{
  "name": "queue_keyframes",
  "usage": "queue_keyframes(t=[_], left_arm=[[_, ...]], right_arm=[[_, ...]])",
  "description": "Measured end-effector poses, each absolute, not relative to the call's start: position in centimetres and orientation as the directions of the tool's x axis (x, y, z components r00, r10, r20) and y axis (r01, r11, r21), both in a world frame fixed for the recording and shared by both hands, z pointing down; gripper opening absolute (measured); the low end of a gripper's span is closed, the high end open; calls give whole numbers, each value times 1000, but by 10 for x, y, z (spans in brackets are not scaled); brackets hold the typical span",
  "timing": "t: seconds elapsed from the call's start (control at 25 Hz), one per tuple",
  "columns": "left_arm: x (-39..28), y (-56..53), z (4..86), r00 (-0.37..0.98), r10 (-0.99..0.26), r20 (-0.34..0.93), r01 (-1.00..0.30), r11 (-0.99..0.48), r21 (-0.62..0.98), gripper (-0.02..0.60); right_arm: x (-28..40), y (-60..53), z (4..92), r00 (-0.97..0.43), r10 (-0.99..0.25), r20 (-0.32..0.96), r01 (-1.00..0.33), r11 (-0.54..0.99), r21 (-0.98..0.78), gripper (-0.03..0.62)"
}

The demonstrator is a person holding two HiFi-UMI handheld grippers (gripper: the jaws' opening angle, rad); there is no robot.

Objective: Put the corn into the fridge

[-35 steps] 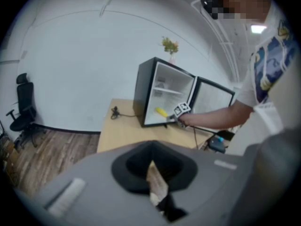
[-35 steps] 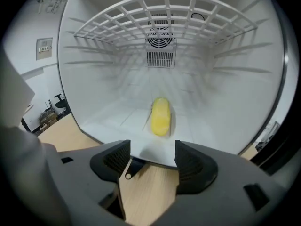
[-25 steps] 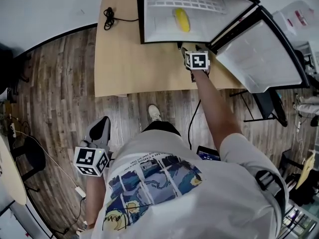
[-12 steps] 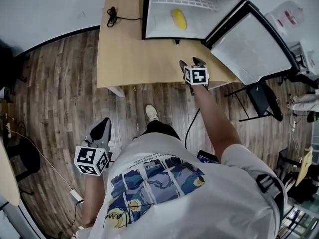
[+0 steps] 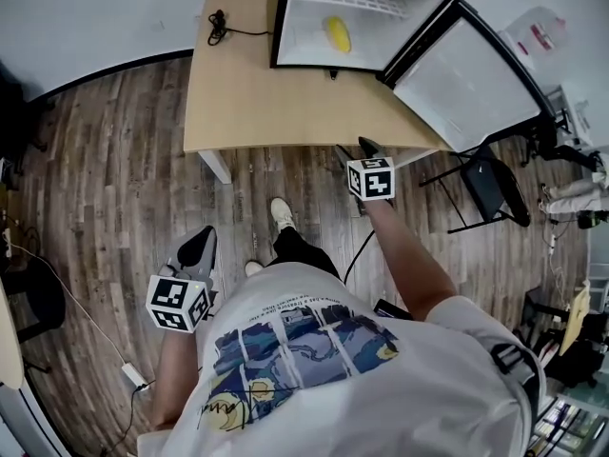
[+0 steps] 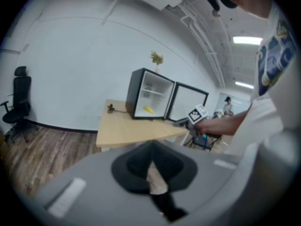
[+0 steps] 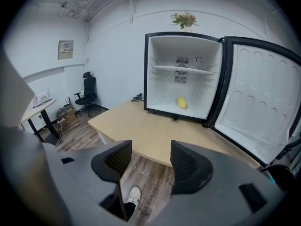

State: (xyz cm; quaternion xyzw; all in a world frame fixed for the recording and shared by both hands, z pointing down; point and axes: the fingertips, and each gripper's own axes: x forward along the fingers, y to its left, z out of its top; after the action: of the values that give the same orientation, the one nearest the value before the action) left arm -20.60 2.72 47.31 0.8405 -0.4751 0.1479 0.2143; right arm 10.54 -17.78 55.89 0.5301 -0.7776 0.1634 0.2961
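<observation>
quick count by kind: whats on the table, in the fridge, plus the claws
corn: 1
fridge: 1
table: 1
cable: 1
claws: 2 (left claw, right claw)
total: 6

A light wood table [image 5: 257, 93] stands by a white wall [image 5: 95, 17]. A black cable [image 5: 219, 27] lies curled on its far left corner. The floor [image 5: 105, 179] is brown wood planks. A white shoe [image 5: 282, 212] stands on it near the table. A black chair [image 5: 490, 184] sits by the table's right end. Farther off, a black office chair [image 7: 88, 94] stands near another desk [image 7: 40, 108]. A small box [image 7: 65, 50] hangs on the wall.
</observation>
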Motion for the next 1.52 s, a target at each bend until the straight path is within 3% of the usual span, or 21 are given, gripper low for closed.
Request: queue_keyframes(t=[0.16,0.36,0.8,1.52], left_arm=[[-199,41,475,515,-732,446,-855,-471,216,9],[-194,59,477,517,-736,437,-855,-472,216,9],[-206,93,484,481,-753,449,-876,-428,222,9],[-192,103,496,522,-724,451,-853,-453,259,9]], right_arm=[[99,-139,555,-298,-721,626,-908,417,47,247],[92,-94,550,-333,-717,612,-867,488,99,164],[84,-48,542,-362,-707,608,-833,538,128,54],[42,-18,488,-476,-705,526,-782,613,113,11]])
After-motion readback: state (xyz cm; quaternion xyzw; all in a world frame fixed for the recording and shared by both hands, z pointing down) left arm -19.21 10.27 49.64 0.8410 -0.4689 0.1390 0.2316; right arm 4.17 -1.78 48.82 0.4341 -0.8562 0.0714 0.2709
